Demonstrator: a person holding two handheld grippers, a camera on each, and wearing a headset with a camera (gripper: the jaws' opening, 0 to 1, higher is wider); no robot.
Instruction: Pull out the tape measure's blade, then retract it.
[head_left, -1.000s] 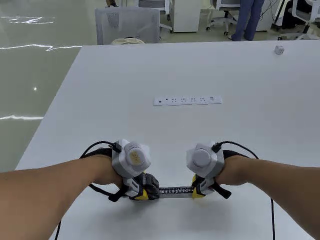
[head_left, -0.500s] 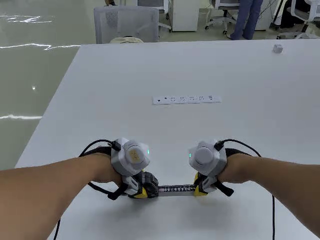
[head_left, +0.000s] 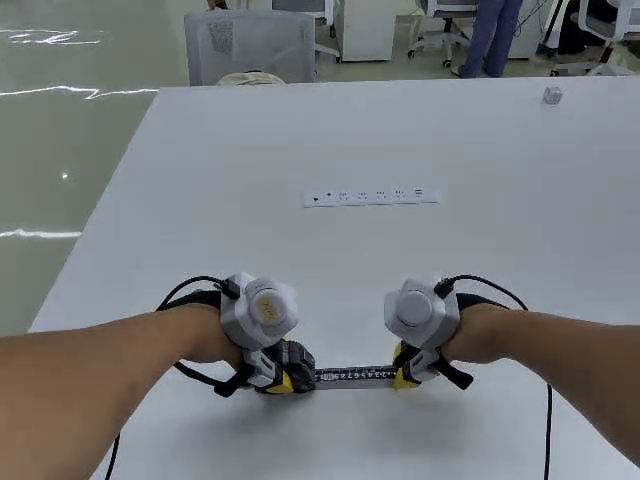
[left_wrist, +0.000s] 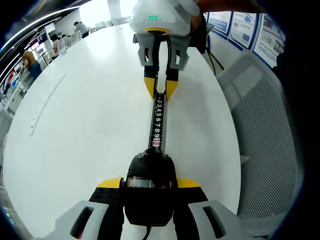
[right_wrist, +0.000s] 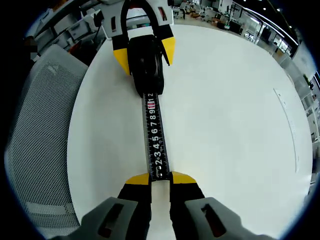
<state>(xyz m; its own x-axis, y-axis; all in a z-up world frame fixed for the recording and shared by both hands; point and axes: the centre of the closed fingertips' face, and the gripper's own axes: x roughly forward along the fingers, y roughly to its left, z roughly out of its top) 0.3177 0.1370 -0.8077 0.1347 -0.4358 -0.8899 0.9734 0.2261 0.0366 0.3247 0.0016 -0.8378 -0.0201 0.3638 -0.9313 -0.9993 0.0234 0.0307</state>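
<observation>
Left hand-held gripper (left_wrist: 149, 184) tight on tape measure (right_wrist: 146, 62), right hand-held gripper (right_wrist: 160, 179) seemingly on blade (right_wrist: 154, 135)

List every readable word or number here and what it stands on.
"2 3 4 5 6 7 8 9": the tape blade, between the tape case and the right gripper.
Figure in the red box after 9: too small to read.
Wall posters: blurred.
Power strip markings: too small.
</observation>
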